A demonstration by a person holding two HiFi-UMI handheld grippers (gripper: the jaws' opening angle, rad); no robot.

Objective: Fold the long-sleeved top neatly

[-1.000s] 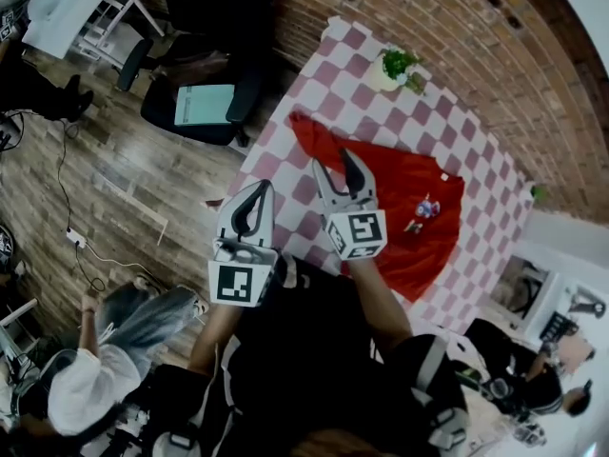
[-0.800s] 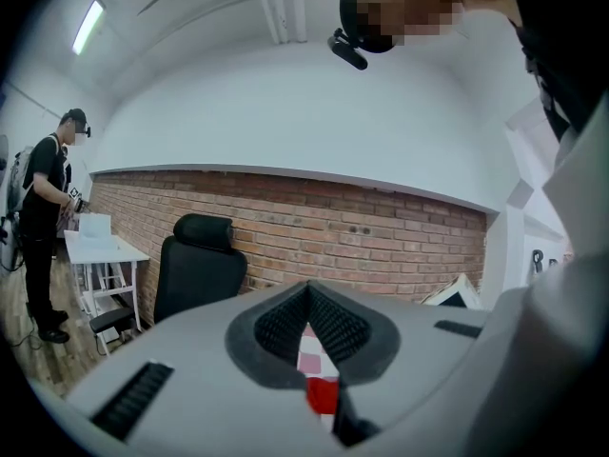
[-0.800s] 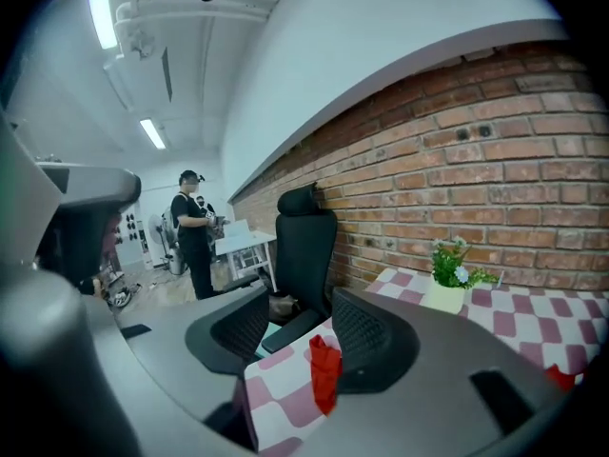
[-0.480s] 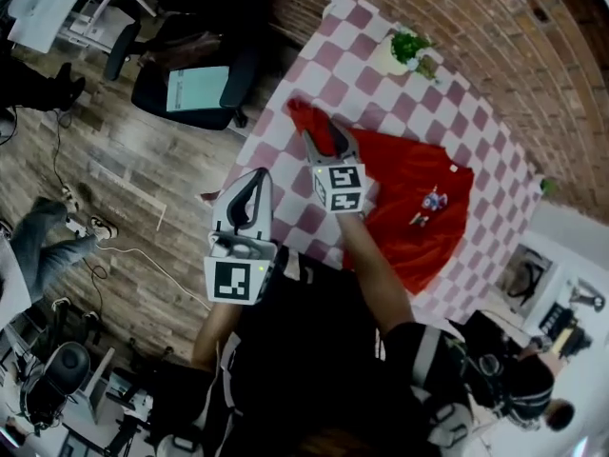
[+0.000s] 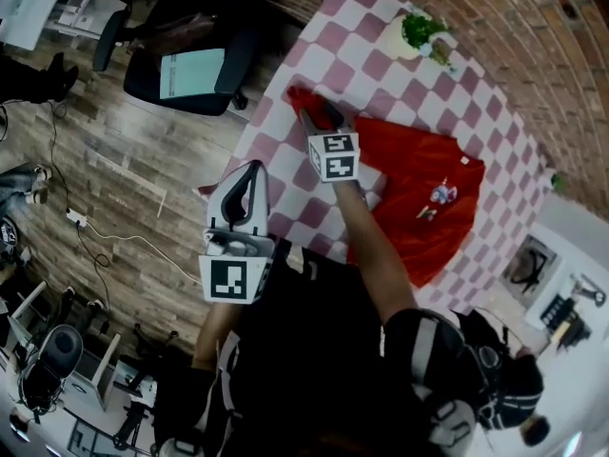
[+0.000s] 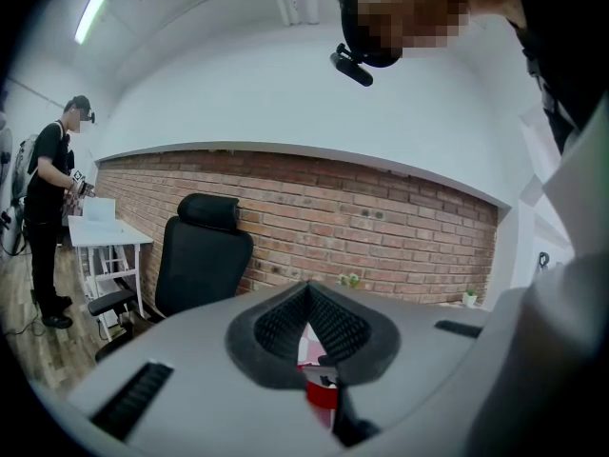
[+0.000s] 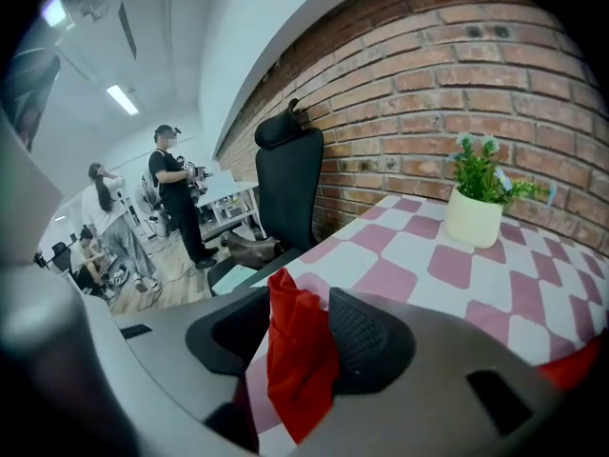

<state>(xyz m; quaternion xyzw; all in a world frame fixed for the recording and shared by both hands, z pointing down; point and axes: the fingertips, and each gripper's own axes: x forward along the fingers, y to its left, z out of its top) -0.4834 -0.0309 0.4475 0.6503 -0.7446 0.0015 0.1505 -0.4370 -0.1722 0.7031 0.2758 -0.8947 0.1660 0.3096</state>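
Pink-and-white checked cloth (image 5: 495, 103) covered the table below a brick wall (image 5: 495, 8); the left gripper (image 5: 251, 171) hung at the table's edge, jaws pressed together on nothing; the right gripper (image 5: 319, 119) stood wide apart astride the sleeve (image 7: 300, 350) of the red top (image 5: 419, 184), which lay spread on the cloth; a potted plant (image 5: 411, 34) sat beyond.

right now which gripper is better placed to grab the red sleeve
Right. The right gripper has open jaws around the red sleeve on the table; the left gripper is shut, near the table's edge, away from it.
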